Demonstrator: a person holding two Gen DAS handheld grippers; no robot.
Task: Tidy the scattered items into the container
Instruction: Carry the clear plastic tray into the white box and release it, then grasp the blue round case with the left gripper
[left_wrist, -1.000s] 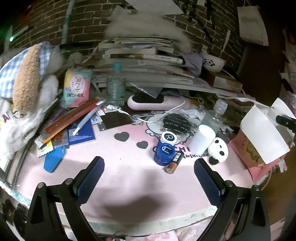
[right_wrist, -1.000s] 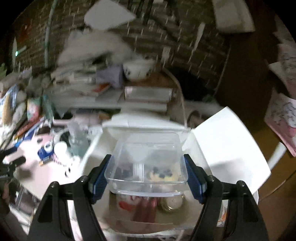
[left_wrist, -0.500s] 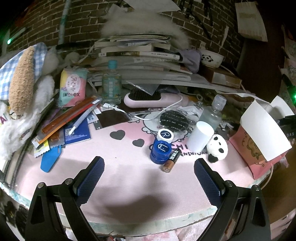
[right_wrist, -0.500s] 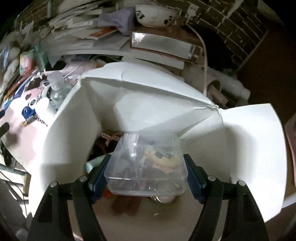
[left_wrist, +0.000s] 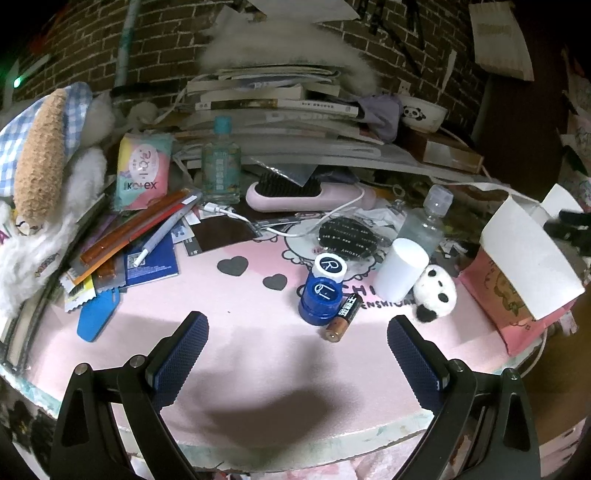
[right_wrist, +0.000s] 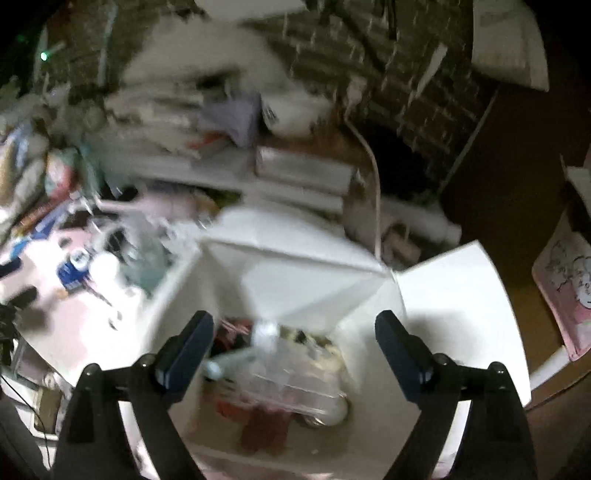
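In the right wrist view, my right gripper (right_wrist: 293, 341) hangs open above the white-lined box (right_wrist: 295, 266). A clear plastic tub (right_wrist: 291, 373) lies inside the box among other items, below and free of the fingers. In the left wrist view, my left gripper (left_wrist: 297, 345) is open and empty over the pink mat (left_wrist: 258, 350). Just beyond it lie a blue round case (left_wrist: 320, 295) with a white cap (left_wrist: 330, 264), a battery (left_wrist: 341, 312), a white cup (left_wrist: 402, 269) and a panda toy (left_wrist: 434, 293). The same box (left_wrist: 528, 258) stands at the right edge.
Clutter fills the back of the table: a pink hairbrush (left_wrist: 306, 194), a green bottle (left_wrist: 221, 162), a clear bottle (left_wrist: 424, 221), a tissue pack (left_wrist: 142, 170), pens and cards (left_wrist: 140, 240), stacked books (left_wrist: 273, 99). A plush toy (left_wrist: 40, 155) sits far left.
My right gripper has opened and let the clear tub drop into the box, then lifted back. The left gripper has barely moved.
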